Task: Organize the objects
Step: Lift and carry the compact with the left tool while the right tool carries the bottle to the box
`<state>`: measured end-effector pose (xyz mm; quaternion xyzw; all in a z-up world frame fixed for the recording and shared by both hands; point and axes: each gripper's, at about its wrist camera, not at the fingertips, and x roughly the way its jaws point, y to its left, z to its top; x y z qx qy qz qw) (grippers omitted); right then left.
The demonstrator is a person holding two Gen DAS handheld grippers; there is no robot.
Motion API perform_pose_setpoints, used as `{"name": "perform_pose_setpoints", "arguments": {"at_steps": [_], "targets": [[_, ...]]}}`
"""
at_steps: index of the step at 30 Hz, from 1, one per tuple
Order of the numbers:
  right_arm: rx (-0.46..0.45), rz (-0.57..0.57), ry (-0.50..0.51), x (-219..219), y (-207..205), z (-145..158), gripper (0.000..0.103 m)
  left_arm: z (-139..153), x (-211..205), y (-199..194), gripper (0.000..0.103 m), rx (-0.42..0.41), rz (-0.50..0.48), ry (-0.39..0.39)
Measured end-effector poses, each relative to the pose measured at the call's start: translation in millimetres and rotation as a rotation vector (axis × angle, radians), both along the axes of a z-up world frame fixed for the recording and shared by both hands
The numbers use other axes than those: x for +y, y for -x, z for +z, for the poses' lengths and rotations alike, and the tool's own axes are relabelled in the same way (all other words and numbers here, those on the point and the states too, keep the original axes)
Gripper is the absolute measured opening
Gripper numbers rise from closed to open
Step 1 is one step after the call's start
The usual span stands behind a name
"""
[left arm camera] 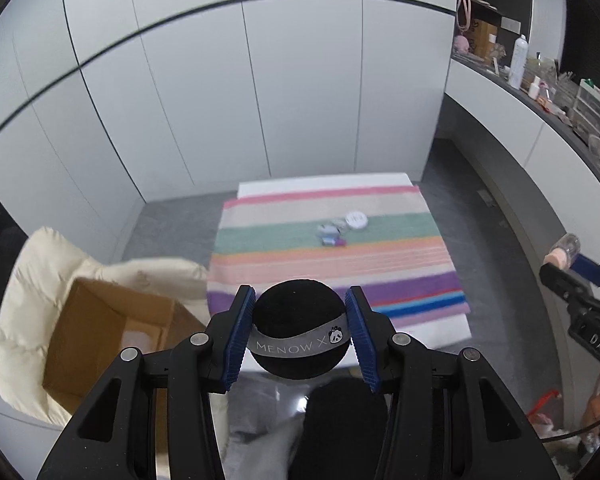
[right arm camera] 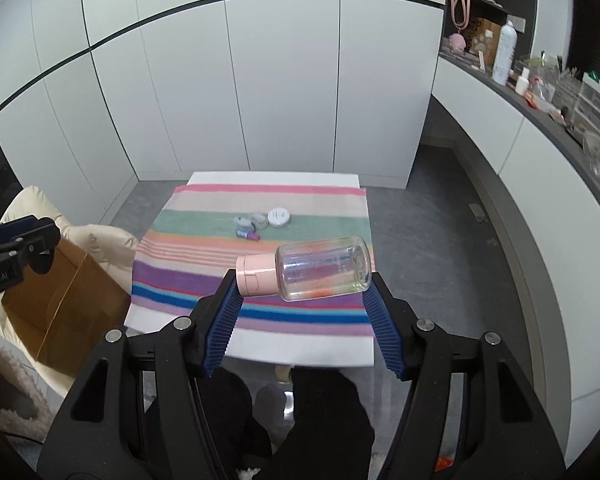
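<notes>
The left tool [left arm camera: 300, 332] is clamped on a black puff [left arm camera: 298, 320] with a grey band, held in the air over the near edge of the striped cloth [left arm camera: 336, 264]. The right tool [right arm camera: 304, 280] grips a clear bottle [right arm camera: 322, 274] with a pink cap, lying sideways between its pads. A white jar [right arm camera: 279, 216] and small items [right arm camera: 248, 226] rest mid-cloth. A cardboard box [left arm camera: 108, 332] sits left of the worktop [right arm camera: 300, 350].
</notes>
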<state>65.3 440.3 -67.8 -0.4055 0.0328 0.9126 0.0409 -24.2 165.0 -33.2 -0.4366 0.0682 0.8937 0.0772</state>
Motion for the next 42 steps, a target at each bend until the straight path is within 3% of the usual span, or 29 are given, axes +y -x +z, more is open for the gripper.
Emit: {"name": "perform_pose_setpoints", "arguments": {"at_steps": [10,15,31,42], "targets": [[-0.048,-0.021,-0.004,3,-53,-18,0.064,-23,-16,-37,0.048,-0.059,0.012,-0.052],[-0.068,-0.022,0.027,6,-74,-22,0.064,-33,-28,-48,0.048,-0.061,0.038,-0.015],[-0.093,-0.001,0.003,-8,-71,-28,0.064,-49,-54,-47,0.048,-0.112,0.069,-0.038],[-0.093,0.084,0.002,-46,-57,-31,0.064,-58,-100,-55,0.048,-0.140,0.158,-0.052]]}}
